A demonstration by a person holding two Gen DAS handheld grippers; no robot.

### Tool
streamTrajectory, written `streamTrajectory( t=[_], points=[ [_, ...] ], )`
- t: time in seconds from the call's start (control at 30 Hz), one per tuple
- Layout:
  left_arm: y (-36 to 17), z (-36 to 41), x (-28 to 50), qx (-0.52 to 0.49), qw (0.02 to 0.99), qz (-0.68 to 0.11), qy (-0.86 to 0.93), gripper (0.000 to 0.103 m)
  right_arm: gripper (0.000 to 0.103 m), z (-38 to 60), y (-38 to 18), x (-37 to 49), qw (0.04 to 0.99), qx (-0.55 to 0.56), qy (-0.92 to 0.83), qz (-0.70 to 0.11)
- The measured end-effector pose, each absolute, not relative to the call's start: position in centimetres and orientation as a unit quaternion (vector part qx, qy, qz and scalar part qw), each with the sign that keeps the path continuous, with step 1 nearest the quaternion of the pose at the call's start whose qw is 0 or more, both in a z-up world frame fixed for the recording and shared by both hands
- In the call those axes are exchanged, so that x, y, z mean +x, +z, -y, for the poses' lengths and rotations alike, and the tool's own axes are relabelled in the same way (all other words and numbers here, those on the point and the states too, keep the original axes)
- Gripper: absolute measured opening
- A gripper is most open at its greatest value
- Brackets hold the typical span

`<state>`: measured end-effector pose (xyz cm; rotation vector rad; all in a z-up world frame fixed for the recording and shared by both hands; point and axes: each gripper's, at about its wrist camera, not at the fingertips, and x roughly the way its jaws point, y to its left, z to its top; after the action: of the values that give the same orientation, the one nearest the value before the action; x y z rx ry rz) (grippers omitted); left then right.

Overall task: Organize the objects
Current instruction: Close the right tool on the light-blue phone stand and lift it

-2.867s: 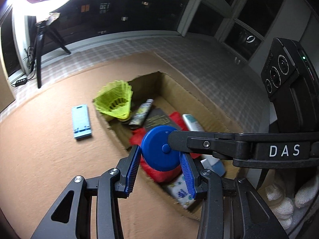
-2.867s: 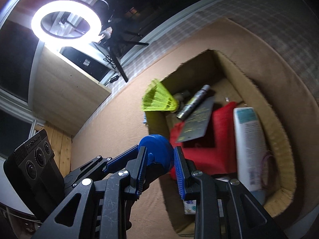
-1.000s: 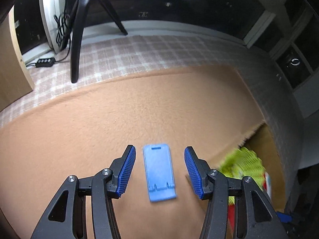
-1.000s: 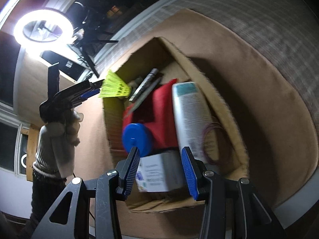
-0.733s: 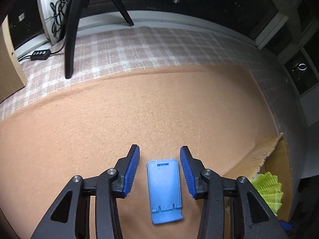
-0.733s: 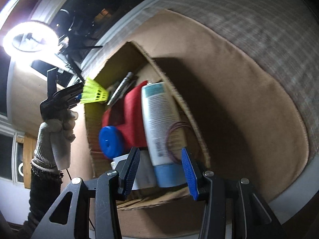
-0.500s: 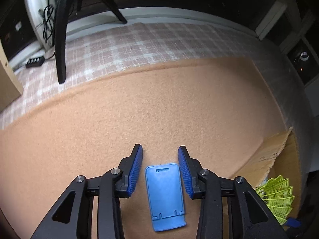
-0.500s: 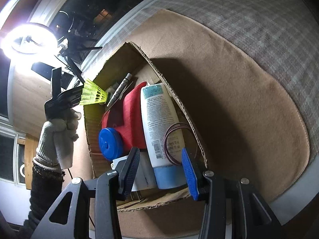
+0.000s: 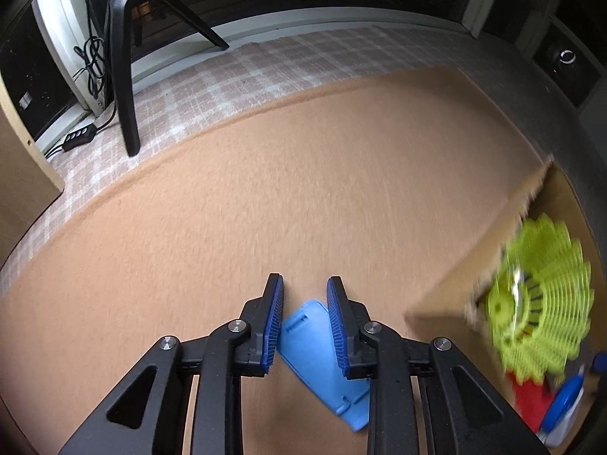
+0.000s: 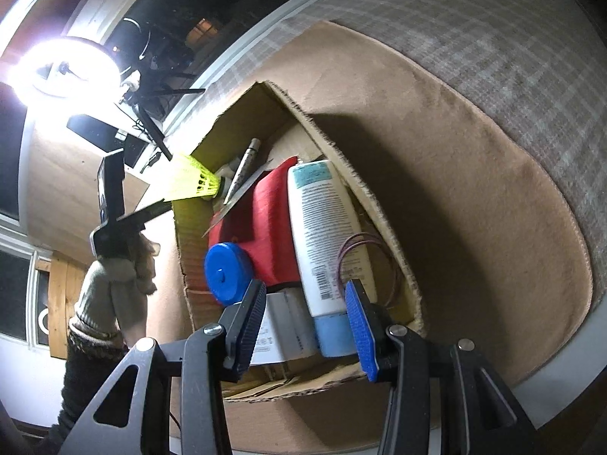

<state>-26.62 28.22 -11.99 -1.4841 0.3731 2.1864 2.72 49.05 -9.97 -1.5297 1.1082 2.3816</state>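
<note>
While its jaws have just been narrowing, left gripper (image 9: 304, 284): pointing steeply down at the rug, just outside the cardboard box's (image 9: 474, 265) long wall, with the blue phone stand (image 9: 315, 356) between its blue pads
Left grip: clenching on the stand – both pads appear to be pressing on its upper end, one on each side edge
Blue phone stand: lying skewed on the tan rug (image 9: 265, 208), outside the box and near its corner, its lower end angling toward the box
Right gripper (image 10: 305, 288): hanging over the near end of the box with jaws parted and gripping nothing – the box's contents are showing below the gap
Box contents: a white bottle with a blue cap (image 10: 322, 227) is lying along the right wall, a red cloth (image 10: 269, 227) beside it, a round blue lid (image 10: 225, 273) against the left wall, a white carton (image 10: 280, 330) at the near end
Yellow shuttlecock (image 9: 542, 303): sitting at the box's far corner, leaning over the rim
Gloved hand (image 10: 114, 276): gripping the left tool's handle, left of the box
Ring light (image 10: 64, 64): glowing beyond the far end of the box
</note>
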Motion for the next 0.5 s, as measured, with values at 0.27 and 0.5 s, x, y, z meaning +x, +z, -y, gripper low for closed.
streamTrajectory(
  t=[0.27,0.5],
  points=[
    [-11.9,-25.3,-22.0,-0.53,0.246,-0.147,0.798,0.026,0.04,-46.8,-8.9,2.0,0.024,-0.501,0.791,-0.351],
    [-11.9,-21.2,-16.9,-0.527,0.253,-0.14,0.799,0.026,0.04,-43.5,-7.7,1.3,-0.01,-0.501,0.8,-0.331]
  ],
)
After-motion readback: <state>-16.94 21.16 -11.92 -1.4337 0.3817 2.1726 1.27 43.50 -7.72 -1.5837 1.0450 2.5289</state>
